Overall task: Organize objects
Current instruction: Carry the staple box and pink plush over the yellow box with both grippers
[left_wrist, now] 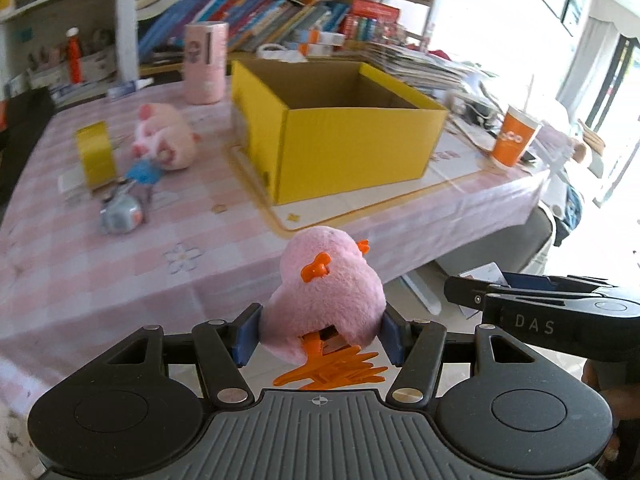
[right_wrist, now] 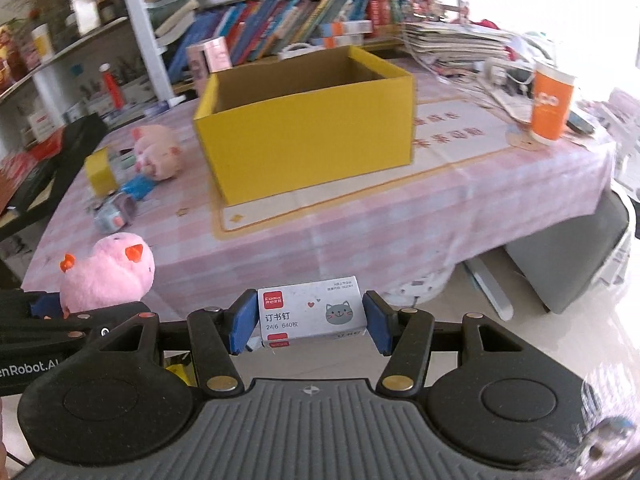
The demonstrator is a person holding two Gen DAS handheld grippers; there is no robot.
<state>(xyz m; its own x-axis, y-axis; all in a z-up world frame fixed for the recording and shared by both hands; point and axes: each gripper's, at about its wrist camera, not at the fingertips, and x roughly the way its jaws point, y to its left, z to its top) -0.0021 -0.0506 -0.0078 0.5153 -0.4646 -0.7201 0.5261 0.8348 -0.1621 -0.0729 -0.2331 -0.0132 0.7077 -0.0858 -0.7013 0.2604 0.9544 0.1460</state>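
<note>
- Two loads are in hand at once: my left gripper [left_wrist: 320, 330] has its jaws clamped on the sides of a pink plush chick [left_wrist: 326, 296], whose orange feet hang back toward my palm, and my right gripper [right_wrist: 310, 322] has its jaws pressed on the two short ends of a small box of staples [right_wrist: 312, 314].
- Both loads hang off the near edge of the worktop [left_wrist: 100, 280], over the floor, so I judge this to be the carry step, with nothing released yet.
- Ahead of both sets of jaws, well apart from them, stands the open yellow box [right_wrist: 308, 148] on a mat; what I can see of its inside looks bare.
- Ahead and left of my left jaws lie a plush pig [left_wrist: 164, 140], a yellow tape roll [left_wrist: 96, 154] and a small grey gadget [left_wrist: 120, 216], still to be gathered.
- Next I think each load must travel forward, rise above the box rim, then drop inside.
- My two grippers ride just beside each other, so going one at a time seems wise.
- An orange cup [right_wrist: 552, 106] stands to the right of the box; I should keep wide of it.
</note>
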